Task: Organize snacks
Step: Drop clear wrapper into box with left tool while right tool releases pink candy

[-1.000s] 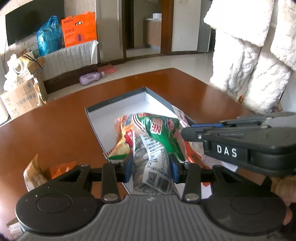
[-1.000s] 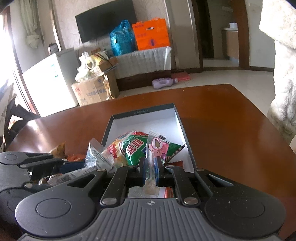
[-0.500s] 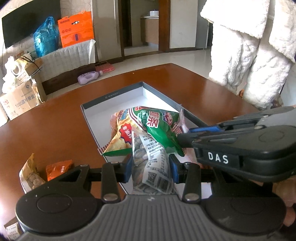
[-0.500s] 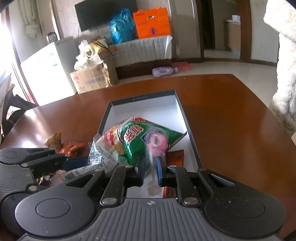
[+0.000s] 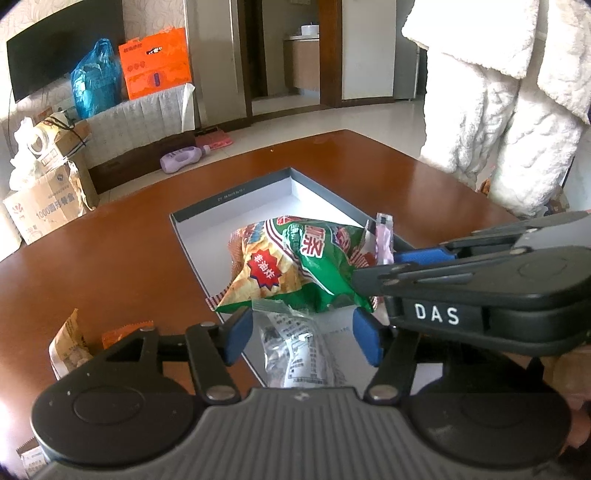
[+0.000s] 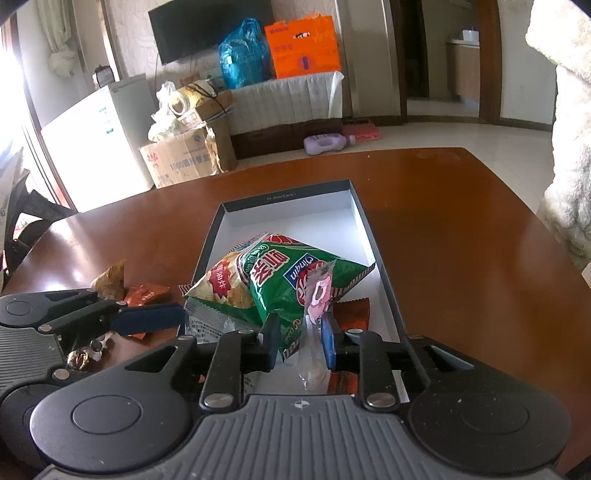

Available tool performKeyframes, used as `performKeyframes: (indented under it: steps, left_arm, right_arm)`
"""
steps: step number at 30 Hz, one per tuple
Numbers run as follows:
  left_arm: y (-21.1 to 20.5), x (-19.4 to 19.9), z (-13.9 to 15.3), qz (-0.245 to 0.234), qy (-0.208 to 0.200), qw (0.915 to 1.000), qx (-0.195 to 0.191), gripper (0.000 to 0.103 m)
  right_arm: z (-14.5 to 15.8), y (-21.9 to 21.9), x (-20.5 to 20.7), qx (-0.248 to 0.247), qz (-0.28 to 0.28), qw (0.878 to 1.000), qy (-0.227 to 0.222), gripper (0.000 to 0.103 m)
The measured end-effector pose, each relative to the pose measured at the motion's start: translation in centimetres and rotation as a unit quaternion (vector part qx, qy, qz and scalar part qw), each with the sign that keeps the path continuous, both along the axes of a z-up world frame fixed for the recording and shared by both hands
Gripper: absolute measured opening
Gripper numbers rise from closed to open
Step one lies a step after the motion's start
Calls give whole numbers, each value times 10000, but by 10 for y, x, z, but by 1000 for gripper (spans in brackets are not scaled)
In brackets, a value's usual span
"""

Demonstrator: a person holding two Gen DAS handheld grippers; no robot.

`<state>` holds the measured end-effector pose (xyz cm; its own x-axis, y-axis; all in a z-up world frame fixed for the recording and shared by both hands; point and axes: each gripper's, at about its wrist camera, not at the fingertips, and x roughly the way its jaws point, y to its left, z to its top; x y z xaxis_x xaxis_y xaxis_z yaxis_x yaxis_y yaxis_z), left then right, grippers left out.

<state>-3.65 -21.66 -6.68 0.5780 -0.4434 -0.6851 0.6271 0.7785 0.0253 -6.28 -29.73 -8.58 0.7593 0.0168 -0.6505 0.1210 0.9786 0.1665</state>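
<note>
I see brown wooden counter stretching ahead of my hand-held grippers. Beyond its far edge: purple bottle lying on floor, cardboard box ahead-left, white fridge further left. Orange box and blue bag on covered bench ahead, dark TV above. White fluffy garment ahead-right.

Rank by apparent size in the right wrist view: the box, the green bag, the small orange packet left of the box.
1. box, the largest.
2. green bag, lying inside the box.
3. orange packet, the smallest, on the table.
All three lie at similar distance, so the order seems safe.
</note>
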Motion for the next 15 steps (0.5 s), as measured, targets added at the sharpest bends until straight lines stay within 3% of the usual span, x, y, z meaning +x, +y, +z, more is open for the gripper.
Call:
performKeyframes:
  steps: [12,15]
  left_arm:
    - [8,-3,10,87,-73,9999,-24,61]
    - [15,-4,14,154,-144,9998,-17,68]
  right_arm:
    - [6,0,-4,44,-19,9998,-201,33]
    - [11,2,-7,77,8,9993,-375,35]
